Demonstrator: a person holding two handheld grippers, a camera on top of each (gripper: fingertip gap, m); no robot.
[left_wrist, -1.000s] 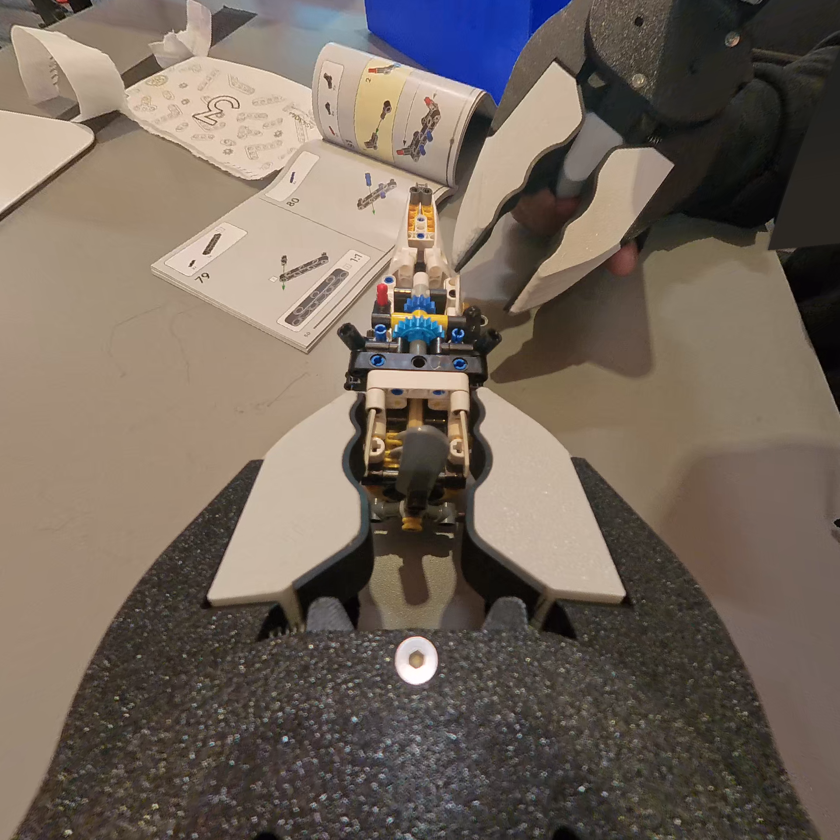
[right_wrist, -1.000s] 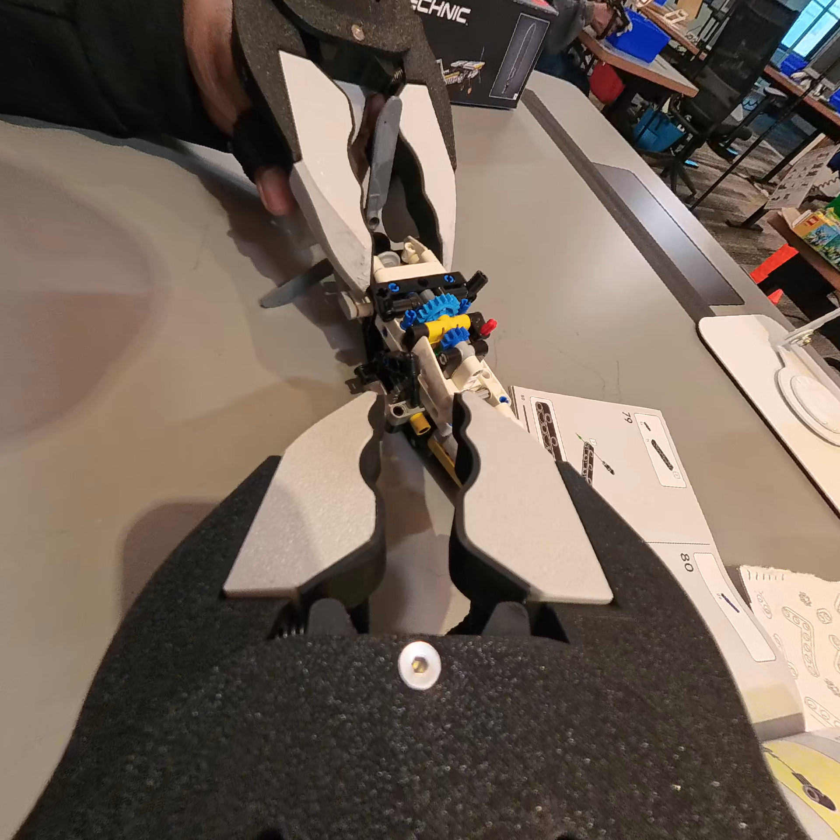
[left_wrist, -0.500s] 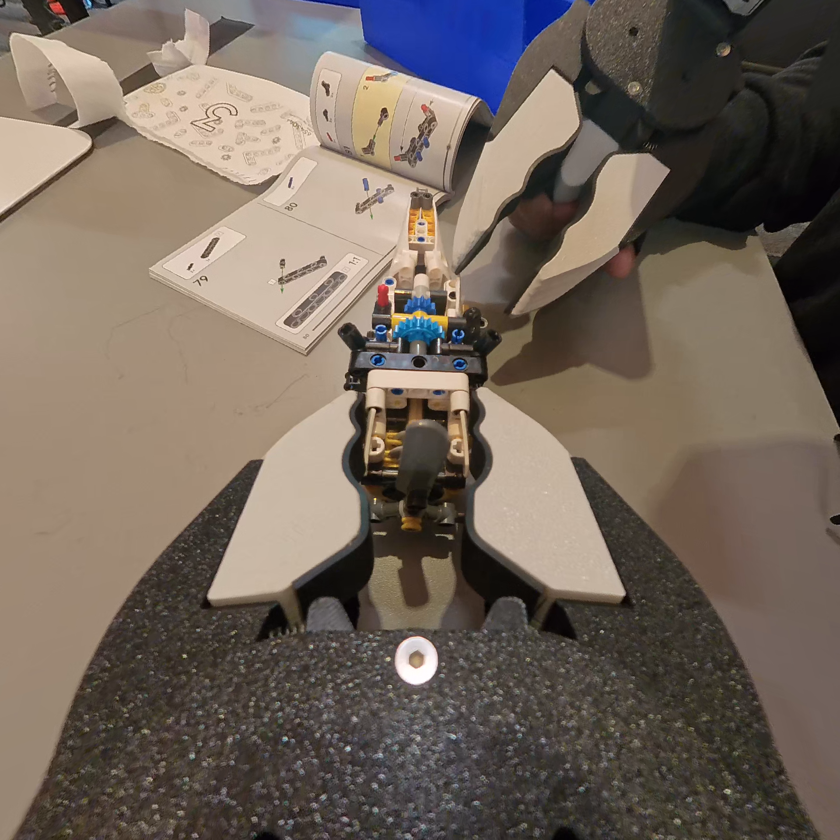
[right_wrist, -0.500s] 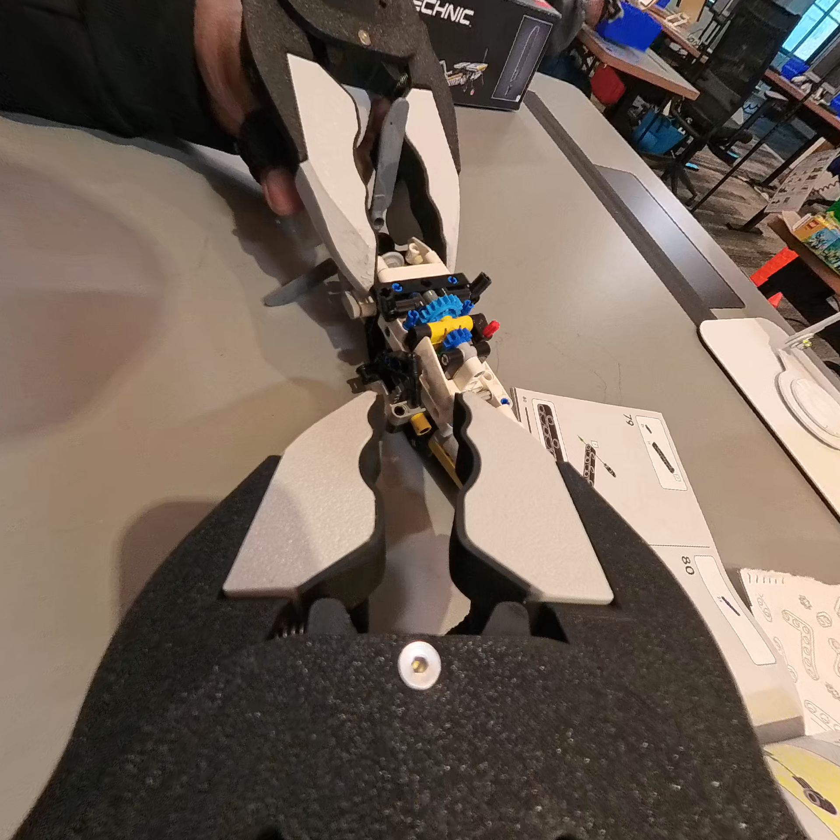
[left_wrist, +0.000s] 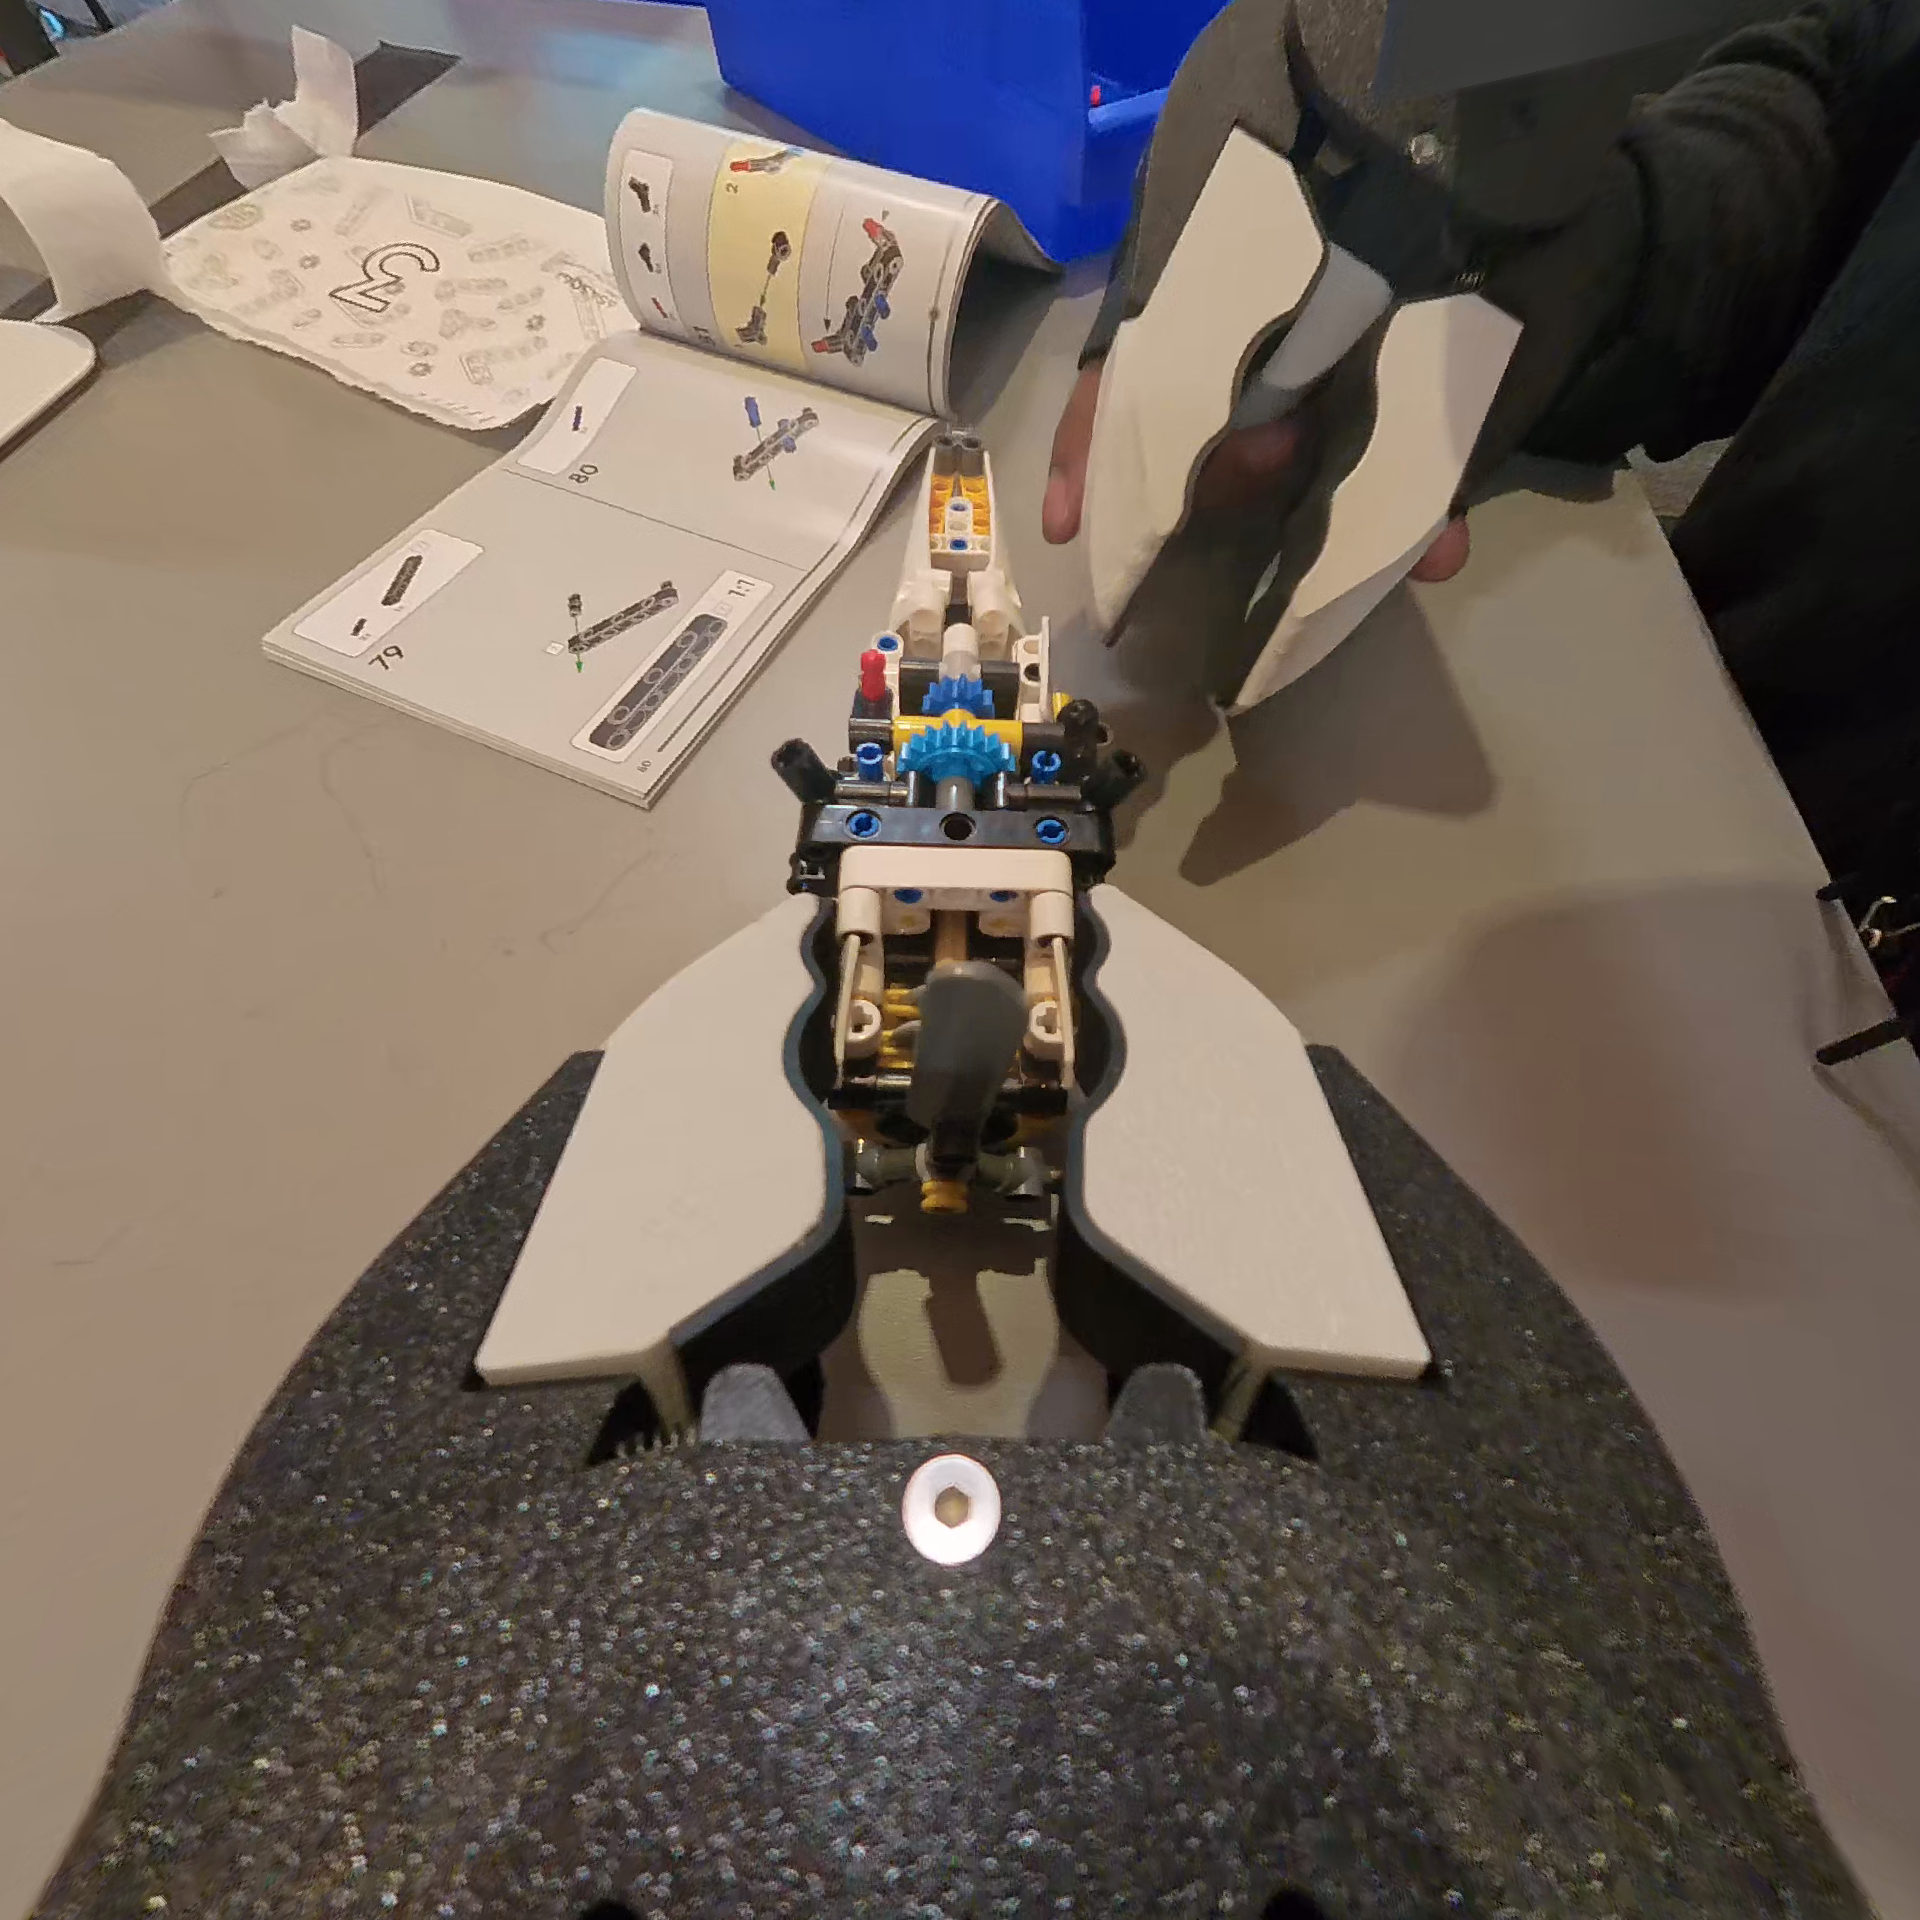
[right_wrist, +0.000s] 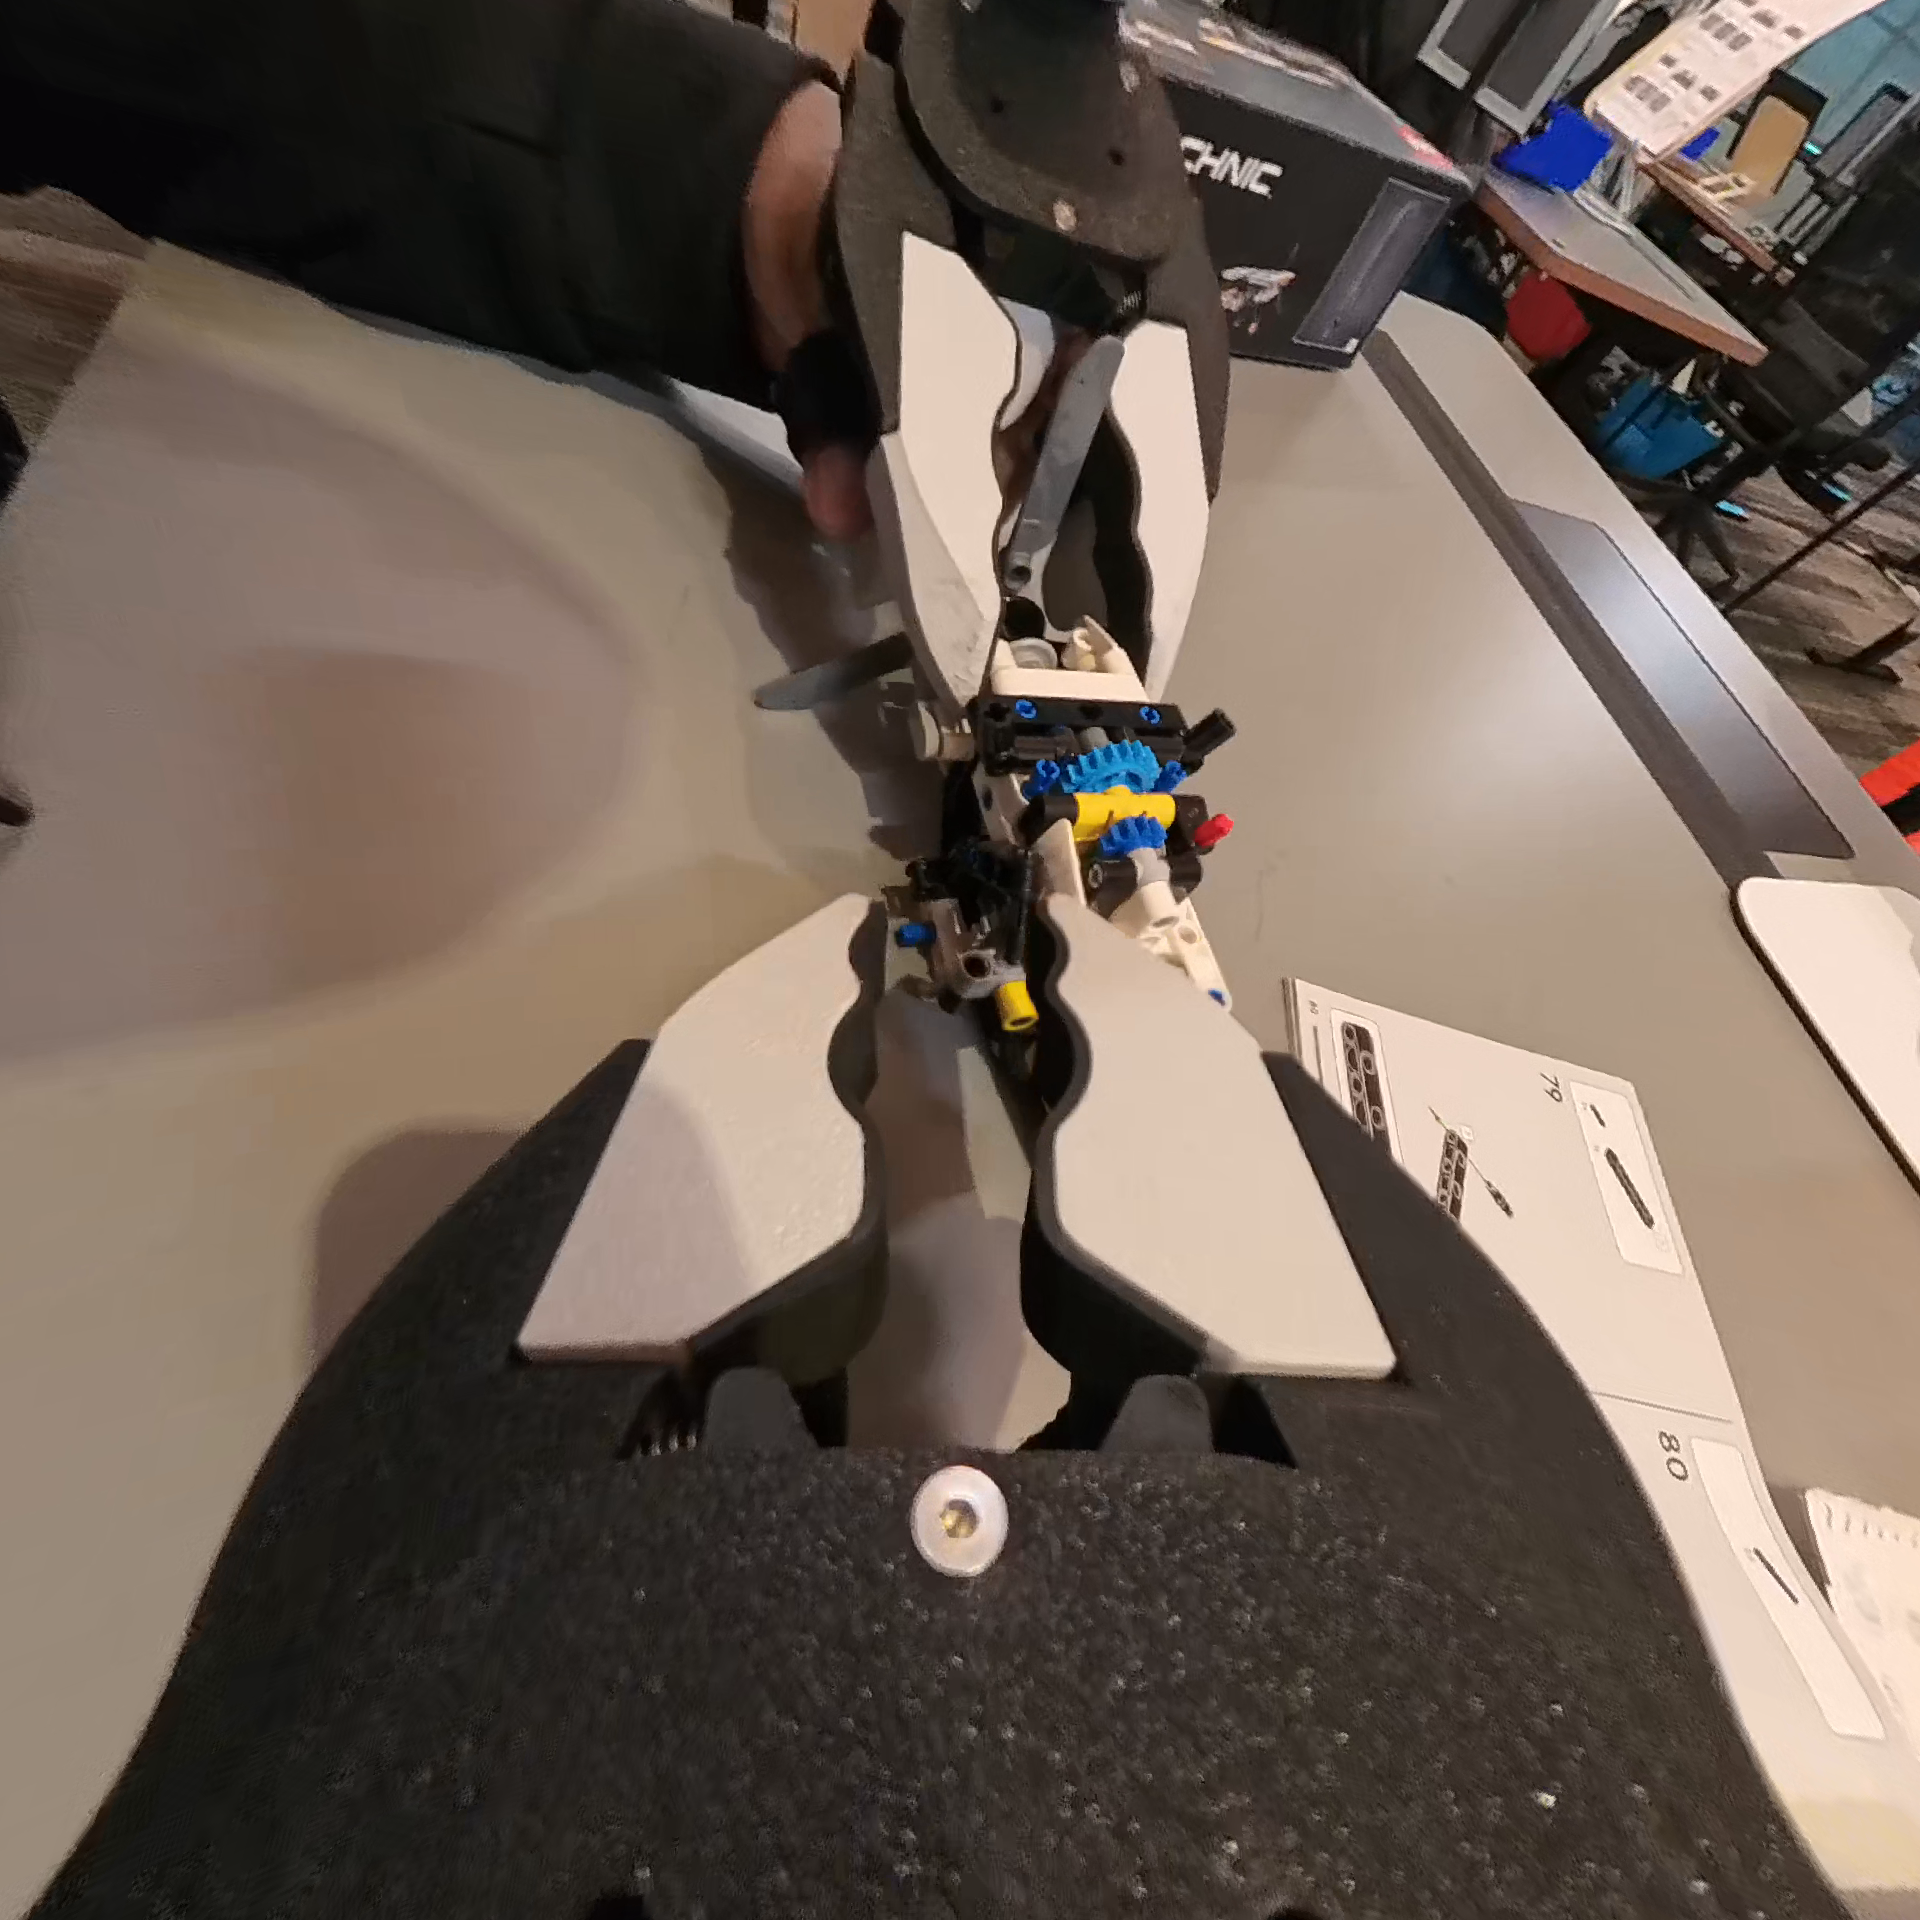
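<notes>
A half-built toy model (left_wrist: 961, 821) lies on the grey table (left_wrist: 312, 935), its near end pinched in the left gripper (left_wrist: 956, 1023). The right gripper (left_wrist: 1242, 582) hovers just right of its far end, jaws parted, holding nothing (instruction booklet (left_wrist: 582, 561) open at far left).

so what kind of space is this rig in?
Looks like a shared workshop or classroom: long grey tables, blue parts bins, a half-built brick model beside its open instruction booklet.
</notes>
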